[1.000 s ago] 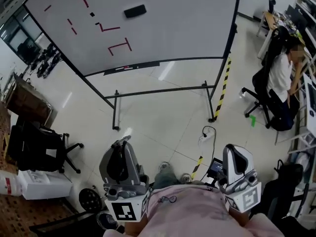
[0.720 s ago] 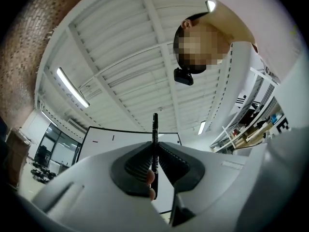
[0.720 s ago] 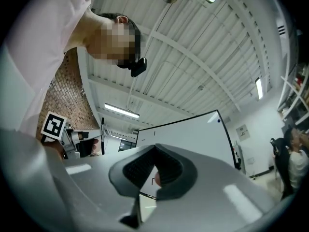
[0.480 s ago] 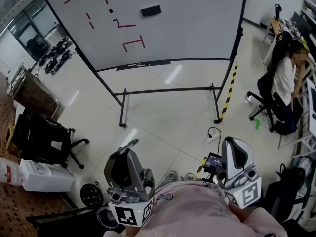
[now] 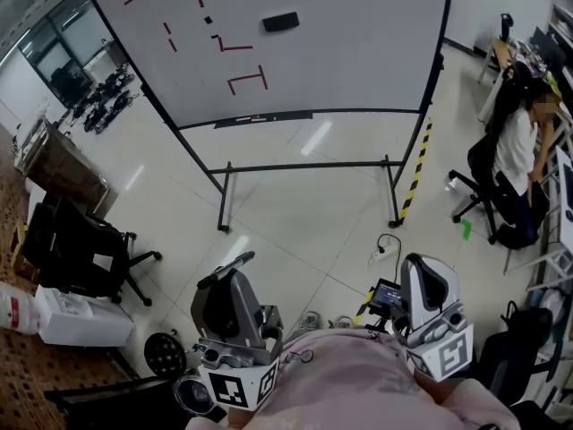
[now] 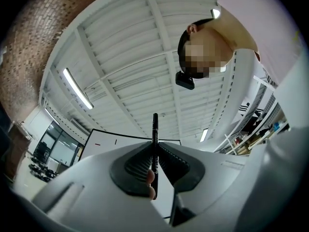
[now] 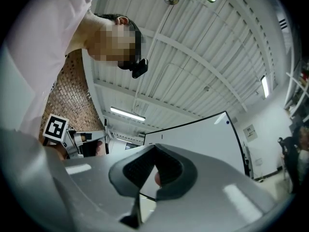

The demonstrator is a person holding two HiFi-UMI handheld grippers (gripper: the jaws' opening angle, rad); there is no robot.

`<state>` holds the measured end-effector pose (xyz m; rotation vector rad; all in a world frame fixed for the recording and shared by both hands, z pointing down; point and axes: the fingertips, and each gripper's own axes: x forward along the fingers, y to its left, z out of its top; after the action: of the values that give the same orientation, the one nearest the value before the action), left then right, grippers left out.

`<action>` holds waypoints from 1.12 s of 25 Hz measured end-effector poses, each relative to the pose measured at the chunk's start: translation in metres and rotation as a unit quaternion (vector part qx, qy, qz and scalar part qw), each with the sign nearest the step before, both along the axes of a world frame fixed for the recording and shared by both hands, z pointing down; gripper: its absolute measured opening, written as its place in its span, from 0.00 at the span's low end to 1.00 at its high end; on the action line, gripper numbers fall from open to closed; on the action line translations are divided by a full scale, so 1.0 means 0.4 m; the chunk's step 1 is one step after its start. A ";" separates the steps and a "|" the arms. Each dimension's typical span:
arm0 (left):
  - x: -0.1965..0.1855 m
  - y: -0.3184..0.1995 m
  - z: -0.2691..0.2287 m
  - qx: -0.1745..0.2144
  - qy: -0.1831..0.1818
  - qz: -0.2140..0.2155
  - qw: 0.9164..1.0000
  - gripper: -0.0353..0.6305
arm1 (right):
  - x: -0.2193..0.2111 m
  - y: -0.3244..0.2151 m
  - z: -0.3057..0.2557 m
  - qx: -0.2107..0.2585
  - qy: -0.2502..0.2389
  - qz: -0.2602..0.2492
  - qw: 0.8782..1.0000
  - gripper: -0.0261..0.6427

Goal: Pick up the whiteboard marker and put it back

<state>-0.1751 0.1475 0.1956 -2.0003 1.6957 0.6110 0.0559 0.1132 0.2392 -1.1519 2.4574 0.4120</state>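
A black whiteboard marker (image 6: 154,144) stands between the ribbed pads of my left gripper (image 6: 155,151), which is shut on it, with its tip pointing up and forward. In the head view the marker (image 5: 226,269) sticks out of the left gripper (image 5: 235,280) at the lower left. My right gripper (image 5: 421,271) is held at the lower right, and in its own view its jaws (image 7: 154,148) meet at the tips with nothing between them. The whiteboard (image 5: 313,52) stands ahead across the floor, bearing red marks, a black eraser (image 5: 281,21) and a tray (image 5: 260,117) along its bottom edge.
A black office chair (image 5: 81,253) and a white box (image 5: 76,316) are at the left. A person sits on a chair (image 5: 515,155) at the right. A power strip (image 5: 380,256) with a cable and yellow-black tape (image 5: 414,173) lie on the floor near the board's frame.
Over the last second both grippers shifted slightly rightward and up, and the whiteboard slid right in the head view. The marker stays gripped in the left gripper.
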 end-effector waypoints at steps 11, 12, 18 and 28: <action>0.038 -0.028 0.011 -0.011 0.004 0.010 1.000 0.12 | 0.041 -0.004 0.008 -0.002 0.002 0.008 1.000 0.04; 0.047 -0.034 0.012 -0.011 0.003 0.012 1.000 0.12 | 0.049 -0.007 0.010 -0.003 0.002 0.010 1.000 0.04; 0.120 -0.097 0.019 -0.003 -0.025 0.025 0.999 0.12 | 0.116 -0.036 0.025 -0.006 0.007 0.020 1.000 0.04; 0.148 -0.517 0.097 -0.036 -0.174 0.014 0.984 0.12 | 0.206 -0.239 0.050 -0.024 -0.008 0.056 0.998 0.04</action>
<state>-0.1159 -0.0592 0.2344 -2.0420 1.4972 0.1924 0.1384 0.0178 0.2594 -1.3129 2.4083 0.3778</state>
